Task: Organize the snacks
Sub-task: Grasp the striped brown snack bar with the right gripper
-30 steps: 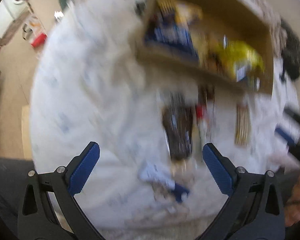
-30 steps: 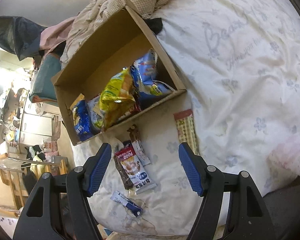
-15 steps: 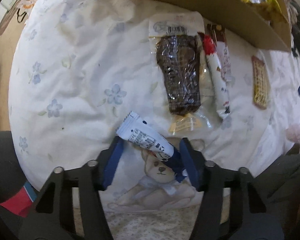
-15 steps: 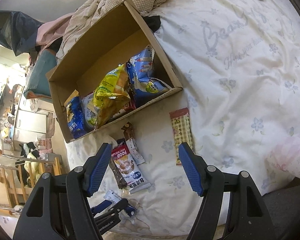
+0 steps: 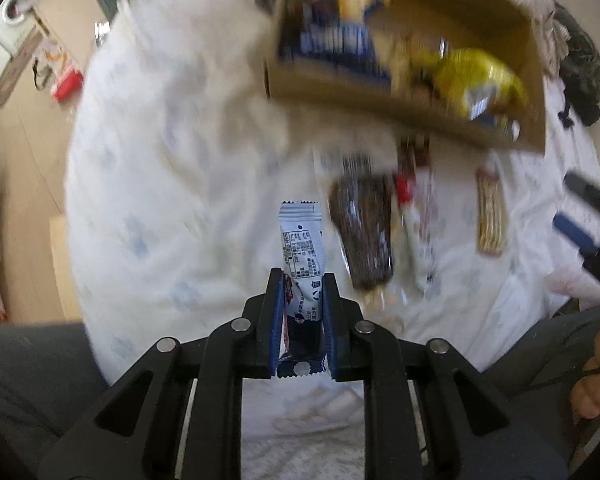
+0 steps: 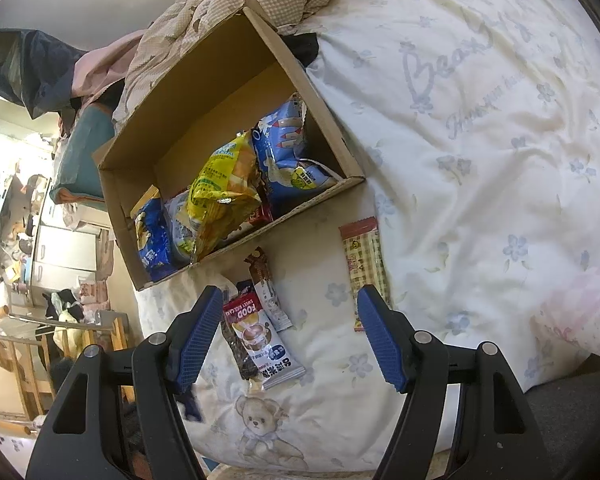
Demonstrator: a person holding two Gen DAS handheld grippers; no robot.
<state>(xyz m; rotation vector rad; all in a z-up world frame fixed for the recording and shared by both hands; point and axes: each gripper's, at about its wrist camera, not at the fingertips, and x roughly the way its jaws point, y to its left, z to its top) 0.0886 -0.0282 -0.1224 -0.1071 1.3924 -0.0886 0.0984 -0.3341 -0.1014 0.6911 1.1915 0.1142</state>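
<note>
A white and navy snack packet (image 5: 302,268) stands upright, pinched between the left tongs (image 5: 302,280). An open cardboard box (image 6: 203,92) on the bed holds blue and yellow bags (image 6: 223,184). Just in front of it lie a dark bar (image 5: 364,228), a red-topped sachet (image 6: 259,344), a brown stick (image 6: 264,284) and a checked bar (image 6: 364,264).

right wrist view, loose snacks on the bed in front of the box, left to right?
Red FOOD coffee sachet → slim brown-and-white stick packet → checkered wafer bar with red end. The dark packet under the sachet overlaps it, so it is left out.
</note>
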